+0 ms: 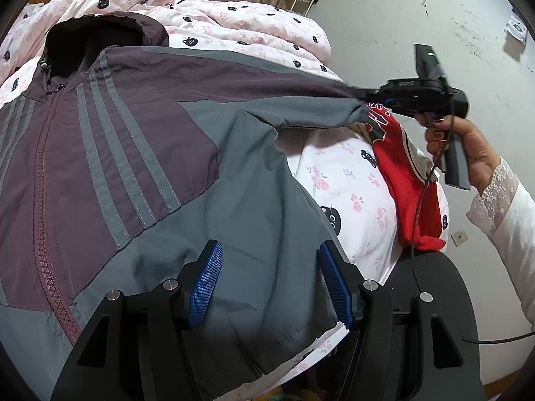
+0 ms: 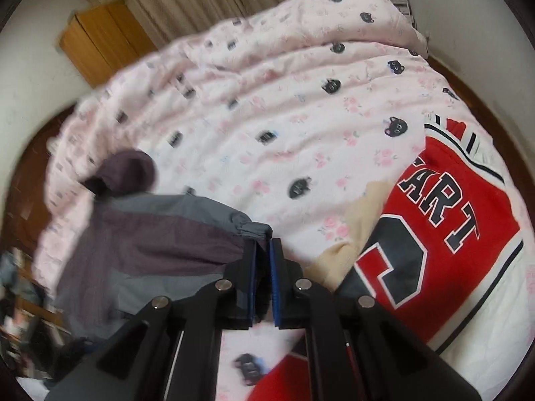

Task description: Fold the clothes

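Observation:
A purple and grey hooded jacket (image 1: 140, 153) lies front up on the bed, zipper closed. My left gripper (image 1: 271, 250) is open, its blue pads hovering over the jacket's lower grey hem. My right gripper (image 2: 264, 242) is shut on the cuff of the jacket's sleeve (image 2: 254, 229) and holds it stretched out to the right; it also shows in the left wrist view (image 1: 362, 97). A red jersey (image 2: 441, 227) with black and white lettering lies on the bed beside the sleeve, and shows in the left wrist view (image 1: 408, 173).
The bed has a pink floral sheet with black cat faces (image 2: 267, 107) and a bunched quilt (image 1: 234, 23) at the back. A black chair back (image 1: 434, 277) stands at the bed's near edge. A wooden cabinet (image 2: 100, 40) and curtains stand behind.

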Tool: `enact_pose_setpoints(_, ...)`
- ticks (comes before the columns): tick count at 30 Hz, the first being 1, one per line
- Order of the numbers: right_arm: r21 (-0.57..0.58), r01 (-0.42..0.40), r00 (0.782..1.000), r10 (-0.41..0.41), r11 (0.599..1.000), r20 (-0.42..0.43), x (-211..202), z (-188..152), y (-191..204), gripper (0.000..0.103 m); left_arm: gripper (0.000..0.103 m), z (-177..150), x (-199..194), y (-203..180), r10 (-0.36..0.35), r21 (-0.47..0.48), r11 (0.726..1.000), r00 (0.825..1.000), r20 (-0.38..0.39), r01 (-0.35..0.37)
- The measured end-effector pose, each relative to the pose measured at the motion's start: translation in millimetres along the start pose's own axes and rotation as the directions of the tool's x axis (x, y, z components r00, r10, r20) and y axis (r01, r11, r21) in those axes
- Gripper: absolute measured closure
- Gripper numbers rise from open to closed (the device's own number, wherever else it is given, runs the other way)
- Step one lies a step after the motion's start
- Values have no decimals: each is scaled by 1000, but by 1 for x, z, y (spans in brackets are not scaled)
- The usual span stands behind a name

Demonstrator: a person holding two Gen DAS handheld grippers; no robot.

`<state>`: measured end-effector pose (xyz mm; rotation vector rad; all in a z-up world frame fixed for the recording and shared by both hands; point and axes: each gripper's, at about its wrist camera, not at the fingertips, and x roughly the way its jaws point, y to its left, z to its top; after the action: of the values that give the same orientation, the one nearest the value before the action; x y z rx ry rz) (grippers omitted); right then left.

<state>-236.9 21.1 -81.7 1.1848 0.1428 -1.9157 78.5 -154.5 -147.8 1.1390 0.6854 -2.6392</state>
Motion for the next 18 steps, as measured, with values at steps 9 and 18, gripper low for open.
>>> enact_pose_setpoints(9, -220, 363, 932, -348, 905, 106, 7, -19, 42, 89, 48, -13, -4, -13, -54, 28, 998, 998, -36, 55)
enact_pose_setpoints(18, -687, 150, 988, -87, 711, 126, -55, -161, 180, 55, 48, -41, -77, -2, 36, 86, 995, 995, 91, -44)
